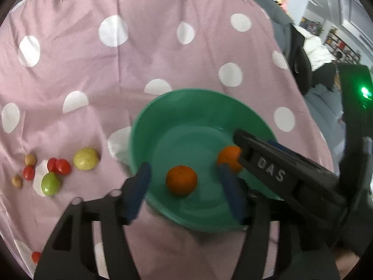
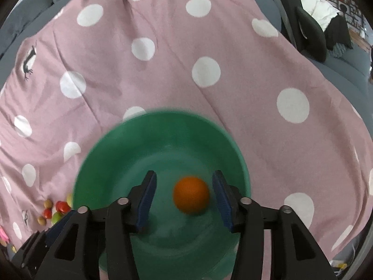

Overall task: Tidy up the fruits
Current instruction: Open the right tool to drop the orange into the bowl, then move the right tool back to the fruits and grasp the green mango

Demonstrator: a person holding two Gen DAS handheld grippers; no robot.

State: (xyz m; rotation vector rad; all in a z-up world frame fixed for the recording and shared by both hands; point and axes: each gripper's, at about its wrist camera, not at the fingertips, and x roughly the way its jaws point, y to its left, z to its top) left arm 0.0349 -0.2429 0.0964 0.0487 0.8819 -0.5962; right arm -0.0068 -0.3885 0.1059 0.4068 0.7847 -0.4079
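A green bowl (image 1: 186, 107) sits on the pink polka-dot cloth and holds two oranges in the left wrist view: one (image 1: 181, 180) between my left fingers, one (image 1: 228, 157) further right, partly behind my right gripper's arm. My left gripper (image 1: 186, 186) is open over the bowl's near side. In the right wrist view my right gripper (image 2: 184, 196) is open above the bowl (image 2: 130, 140) with one orange (image 2: 191, 194) between its fingers, apart from both pads. Loose fruit lies left of the bowl: a yellow fruit (image 1: 85, 158), a green fruit (image 1: 50, 183), red ones (image 1: 62, 166).
Small brown fruits (image 1: 30, 160) and another red one (image 1: 36, 256) lie on the cloth (image 1: 139, 58) at the left. The fruit pile shows at the right wrist view's lower left (image 2: 56, 210). A grey sofa edge and a dark chair (image 2: 310, 39) stand beyond the cloth on the right.
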